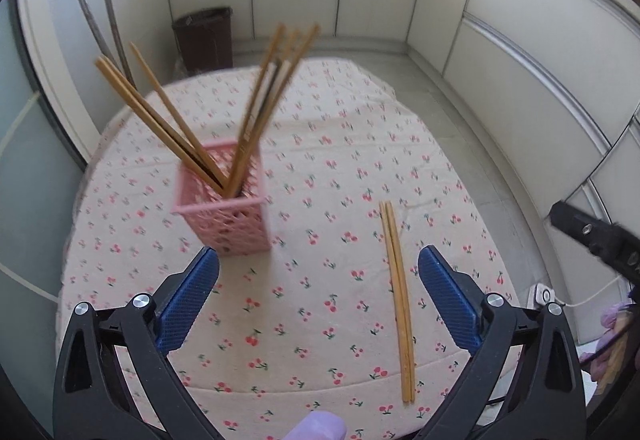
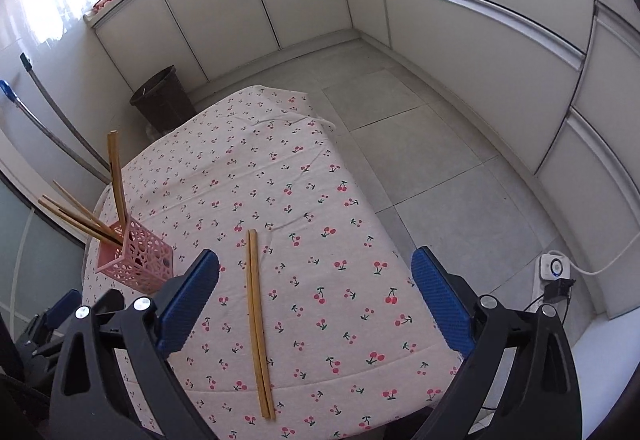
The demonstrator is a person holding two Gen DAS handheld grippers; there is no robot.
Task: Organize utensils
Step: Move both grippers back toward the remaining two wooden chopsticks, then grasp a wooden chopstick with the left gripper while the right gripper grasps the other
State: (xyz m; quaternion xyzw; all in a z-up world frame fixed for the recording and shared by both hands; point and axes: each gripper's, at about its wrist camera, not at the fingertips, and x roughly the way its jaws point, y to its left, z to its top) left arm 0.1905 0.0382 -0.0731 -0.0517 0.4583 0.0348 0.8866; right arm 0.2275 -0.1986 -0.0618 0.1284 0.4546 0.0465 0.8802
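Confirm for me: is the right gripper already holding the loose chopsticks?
No, the right gripper is open and empty, and the chopstick pair lies flat on the tablecloth.

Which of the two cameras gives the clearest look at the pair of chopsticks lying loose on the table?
The right wrist view: the loose chopsticks lie sharp and whole, near the middle of the frame between the open jaws. The left wrist view also shows the full pair, but off to the right side, close to one blue finger.
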